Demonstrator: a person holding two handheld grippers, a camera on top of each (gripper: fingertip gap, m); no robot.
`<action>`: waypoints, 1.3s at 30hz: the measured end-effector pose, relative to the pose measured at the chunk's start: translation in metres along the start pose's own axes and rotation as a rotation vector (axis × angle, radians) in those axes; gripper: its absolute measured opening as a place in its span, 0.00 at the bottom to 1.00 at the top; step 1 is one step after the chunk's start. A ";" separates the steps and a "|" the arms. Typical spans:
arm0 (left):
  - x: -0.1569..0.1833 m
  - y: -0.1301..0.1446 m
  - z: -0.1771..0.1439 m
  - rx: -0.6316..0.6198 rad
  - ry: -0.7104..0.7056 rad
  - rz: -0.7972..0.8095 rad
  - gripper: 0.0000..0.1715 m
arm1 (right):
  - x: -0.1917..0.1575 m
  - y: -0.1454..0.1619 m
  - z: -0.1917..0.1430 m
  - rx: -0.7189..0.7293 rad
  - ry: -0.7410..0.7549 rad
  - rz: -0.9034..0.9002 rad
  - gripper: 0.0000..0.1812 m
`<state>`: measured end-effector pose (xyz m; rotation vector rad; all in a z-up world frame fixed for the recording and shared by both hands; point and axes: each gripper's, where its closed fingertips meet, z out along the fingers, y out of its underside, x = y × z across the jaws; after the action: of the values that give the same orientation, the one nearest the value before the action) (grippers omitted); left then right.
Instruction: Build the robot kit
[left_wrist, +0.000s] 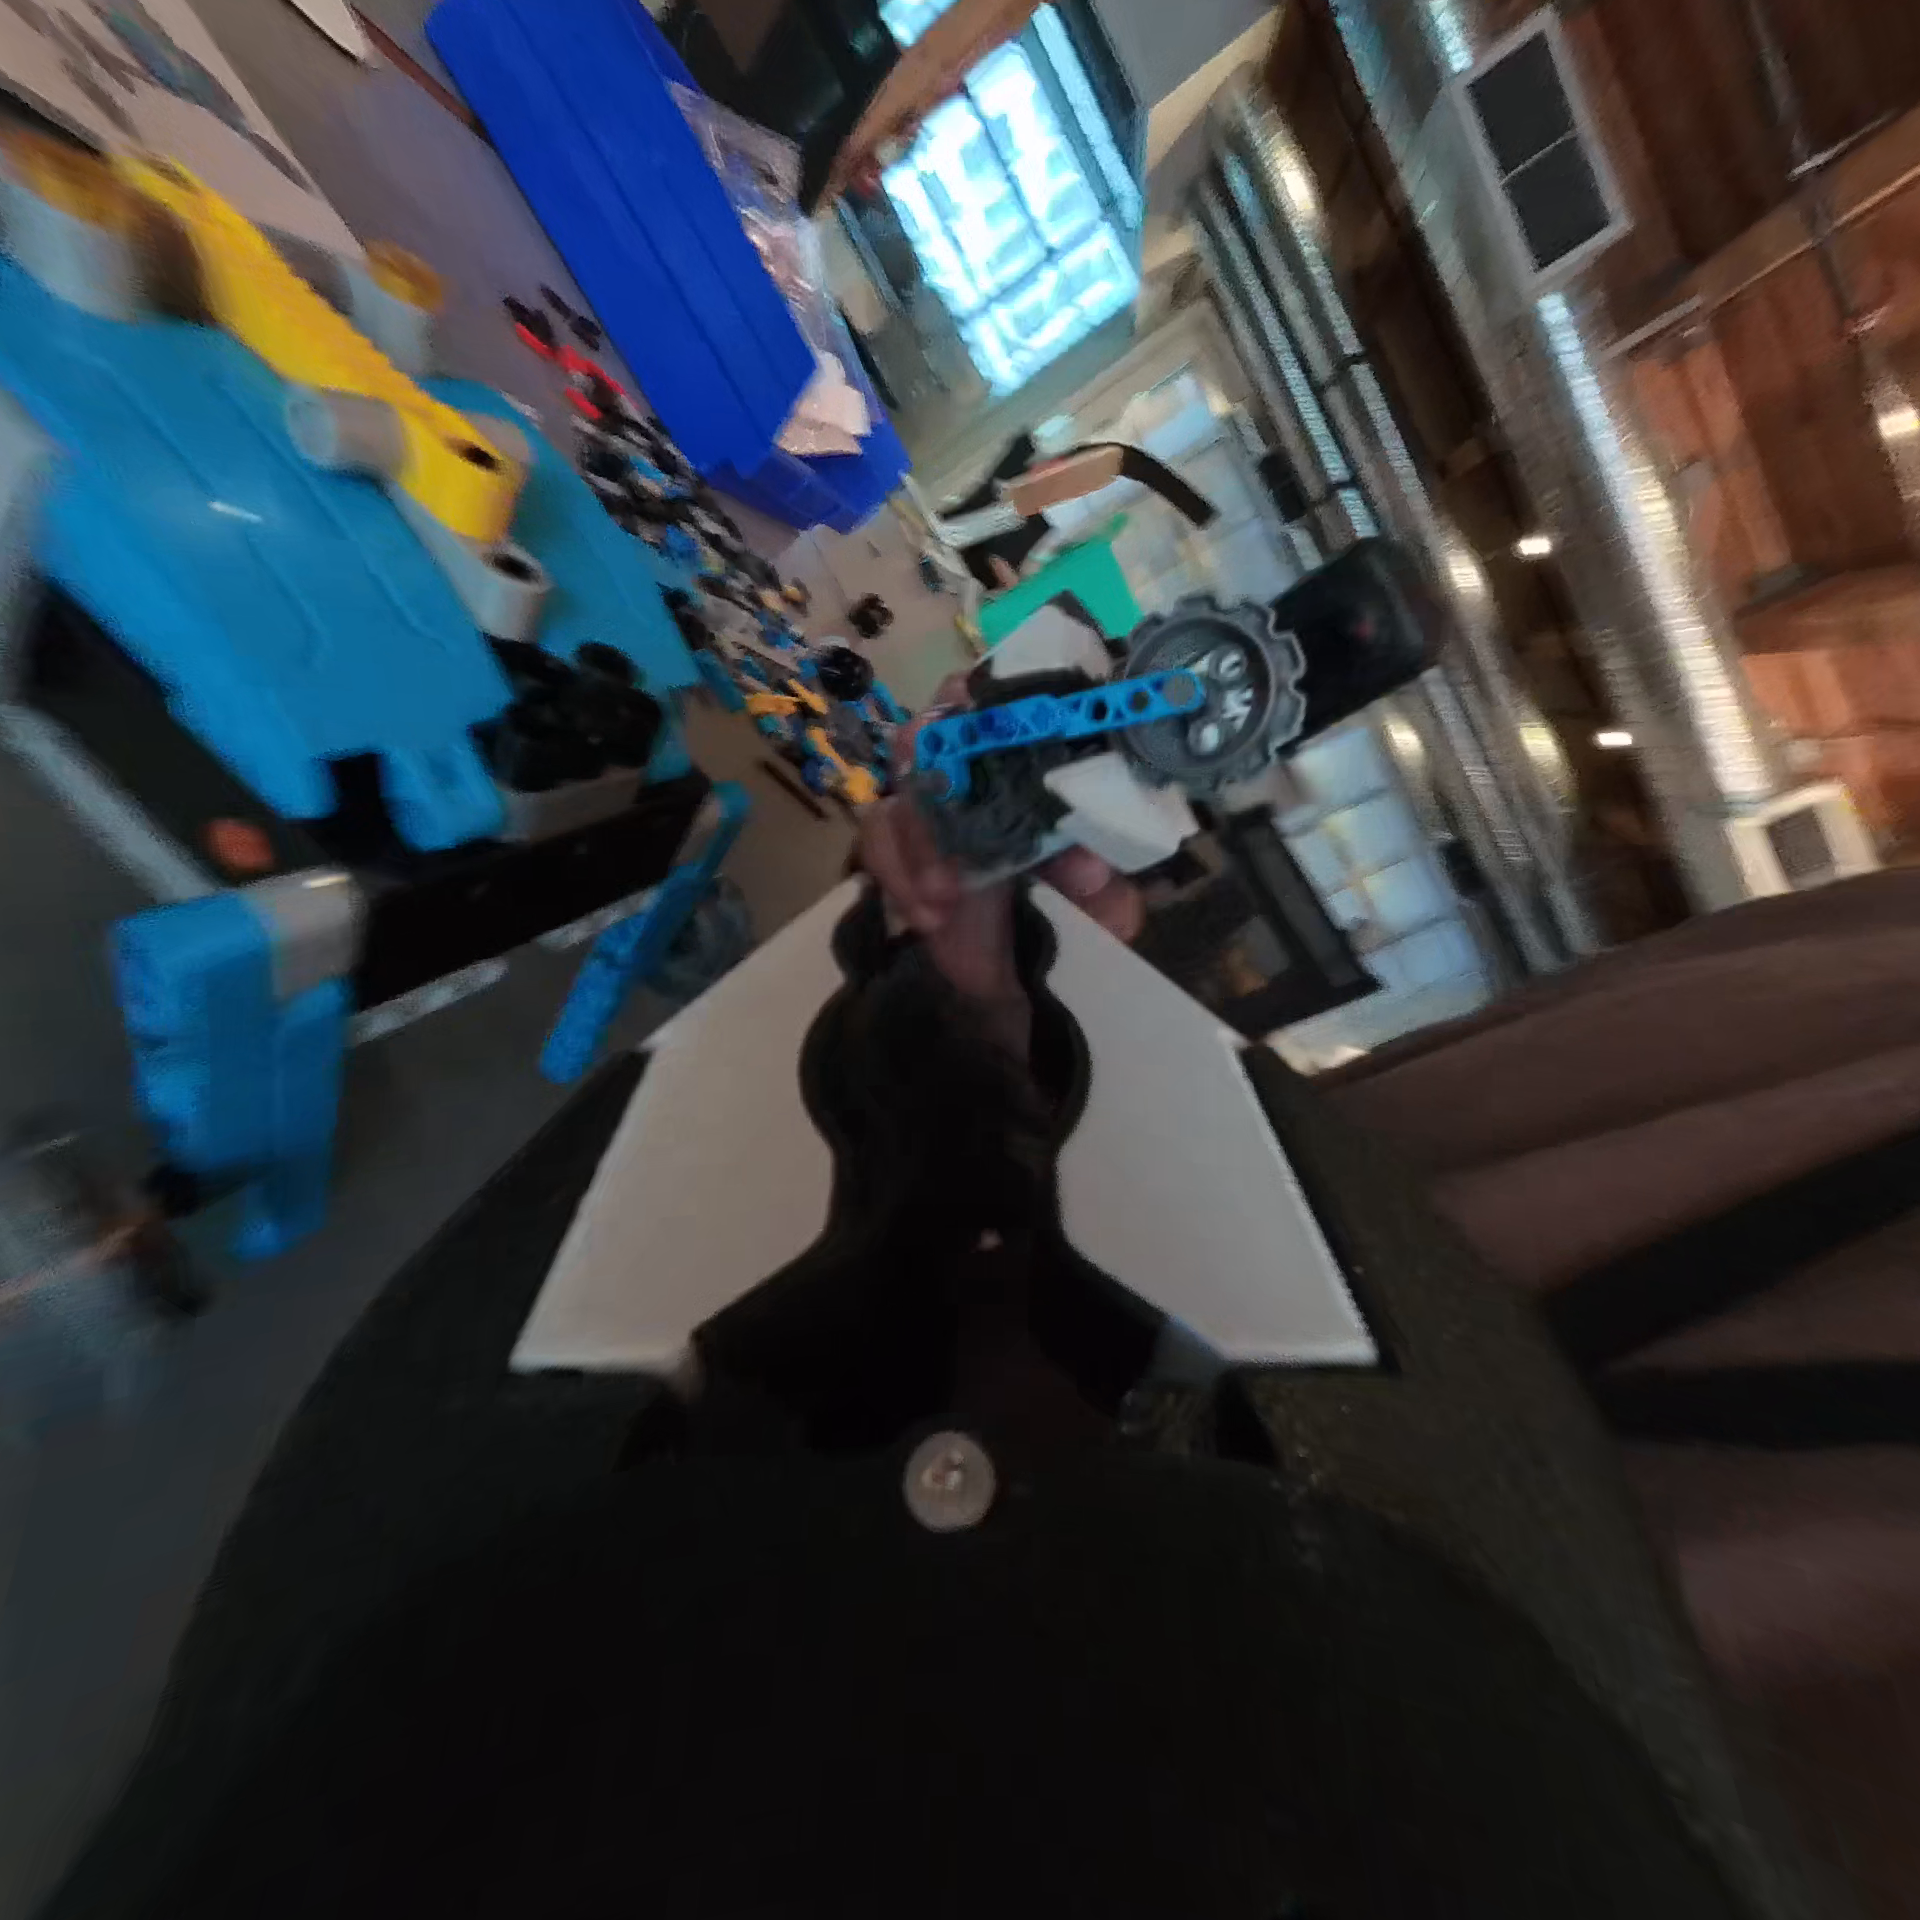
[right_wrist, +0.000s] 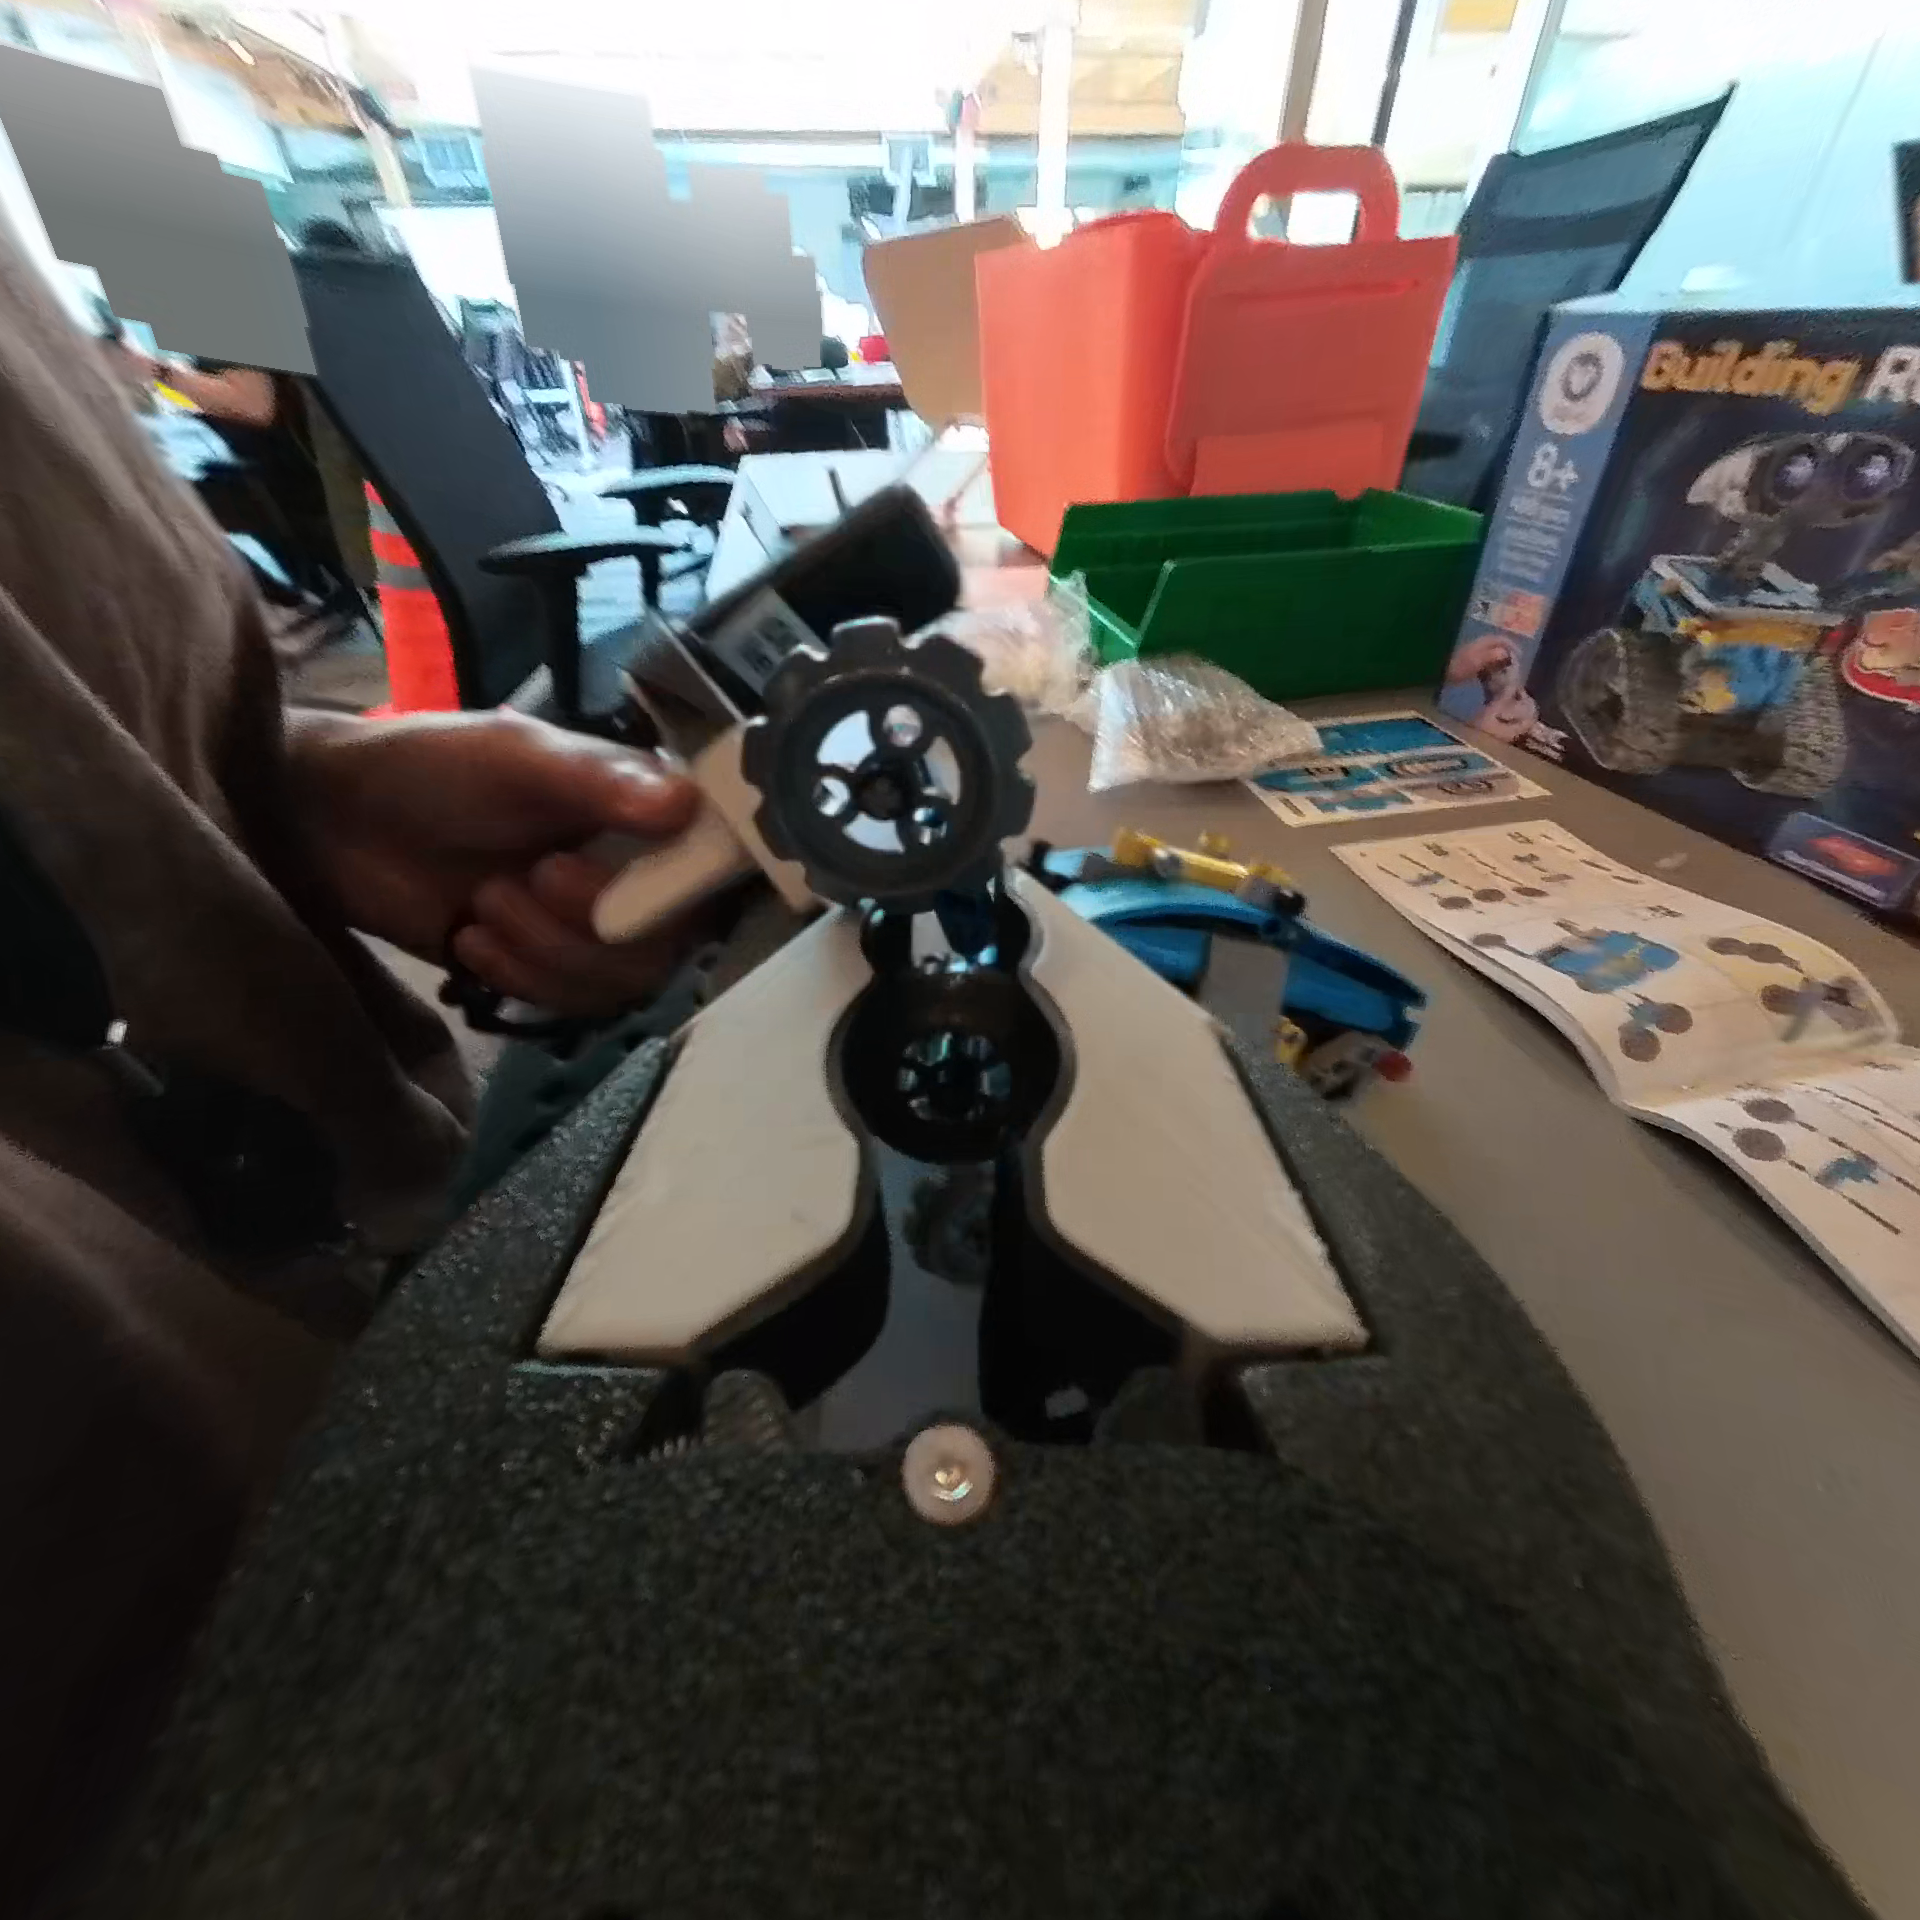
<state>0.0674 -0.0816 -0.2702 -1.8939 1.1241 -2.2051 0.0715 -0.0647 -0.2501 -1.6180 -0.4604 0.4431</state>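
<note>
Wheels on a blue beam (right_wrist: 961, 925) sit between your tools above the worktop (right_wrist: 1558, 1195). Your left tool (right_wrist: 727, 821) touches the upper gear wheel (right_wrist: 888, 769); whether it is clamped, you cannot tell. Your right tool (right_wrist: 948, 914) is clamped on the lower wheel (right_wrist: 951, 1075). Right of them lie a blue part (right_wrist: 1247, 945), leaflet (right_wrist: 1662, 997) and box (right_wrist: 1714, 582).
</note>
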 end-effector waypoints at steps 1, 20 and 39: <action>-0.007 -0.004 -0.011 0.020 -0.056 0.054 0.21 | 0.006 0.003 -0.003 -0.024 0.018 -0.018 0.08; -0.086 -0.013 -0.037 -0.217 -0.396 0.312 0.44 | 0.017 0.044 0.030 -0.285 -0.245 -0.334 0.09; -0.089 -0.013 -0.023 -0.218 -0.514 0.358 0.36 | 0.021 0.044 0.032 -0.317 -0.240 -0.040 0.08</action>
<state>0.0760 -0.0201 -0.3397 -1.9715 1.4851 -1.3549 0.0734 -0.0310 -0.2970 -1.8648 -0.7738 0.5576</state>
